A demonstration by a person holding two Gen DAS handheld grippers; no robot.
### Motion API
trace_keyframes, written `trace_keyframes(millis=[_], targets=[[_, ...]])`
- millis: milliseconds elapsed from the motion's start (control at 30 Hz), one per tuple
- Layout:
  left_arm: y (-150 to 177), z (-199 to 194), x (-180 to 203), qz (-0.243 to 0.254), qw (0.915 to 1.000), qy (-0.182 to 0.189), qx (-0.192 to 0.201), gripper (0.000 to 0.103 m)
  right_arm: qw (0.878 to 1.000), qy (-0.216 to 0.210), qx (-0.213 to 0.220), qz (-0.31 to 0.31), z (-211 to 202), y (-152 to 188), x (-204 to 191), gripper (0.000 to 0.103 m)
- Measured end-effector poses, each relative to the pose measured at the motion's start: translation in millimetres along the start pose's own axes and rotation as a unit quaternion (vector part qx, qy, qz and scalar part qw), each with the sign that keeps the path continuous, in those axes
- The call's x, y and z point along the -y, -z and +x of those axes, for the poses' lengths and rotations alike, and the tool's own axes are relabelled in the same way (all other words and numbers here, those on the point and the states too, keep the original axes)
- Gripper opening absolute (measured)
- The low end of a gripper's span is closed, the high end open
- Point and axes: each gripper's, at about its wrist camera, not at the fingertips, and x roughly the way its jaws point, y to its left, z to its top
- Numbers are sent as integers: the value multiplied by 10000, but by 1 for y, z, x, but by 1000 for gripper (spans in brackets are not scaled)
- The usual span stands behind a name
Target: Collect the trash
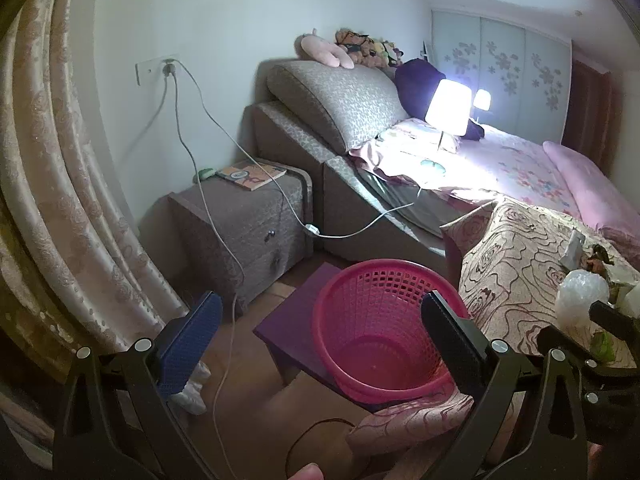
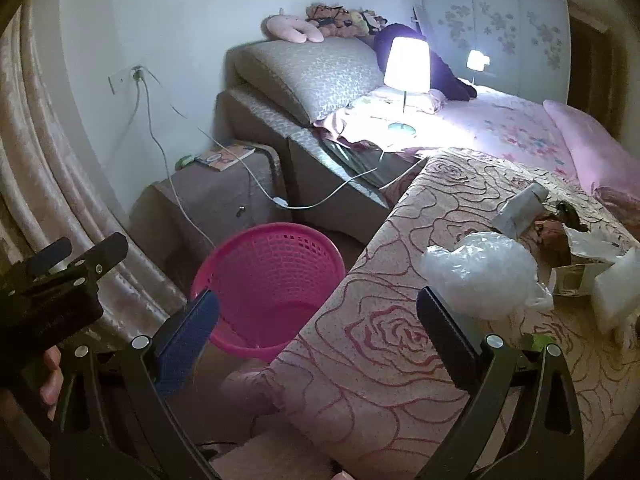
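Trash (image 2: 480,276), probably crumpled plastic wrap, best approached low by right gripper (image 2: 316,328), both grippers' jaws spread wide and empty, then dropped into pink basket (image 2: 276,240)

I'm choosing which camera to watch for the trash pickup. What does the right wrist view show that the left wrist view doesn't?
Only the right wrist view: the torn cardboard box and white foam block on the rose-patterned cover.
Only the left wrist view: the purple stool under the basket.
Both: the empty pink basket, crumpled clear plastic, lit lamp, and each view's own open, empty gripper.
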Motion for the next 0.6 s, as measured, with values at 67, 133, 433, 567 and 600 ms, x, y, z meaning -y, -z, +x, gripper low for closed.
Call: trace_keyframes(millis=[67,133,433,567,600], targets=[[1,0,1,2,10000,8,-8,96,10000,22,53,18,-3,1,1,96],[2,1,3,31,10000,16,-28,96,10000,42,70,8,-4,4,3,96],[7,3,10,146,9999,43,-79,96,10000,13,72,-6,-3,5,0,96],[7,4,10,148,9999,36,-76,96,10000,16,73,3,-4,7,1,96],[7,4,10,152,9998,29,-80,96,10000,19,74,5,-4,7,1,96]])
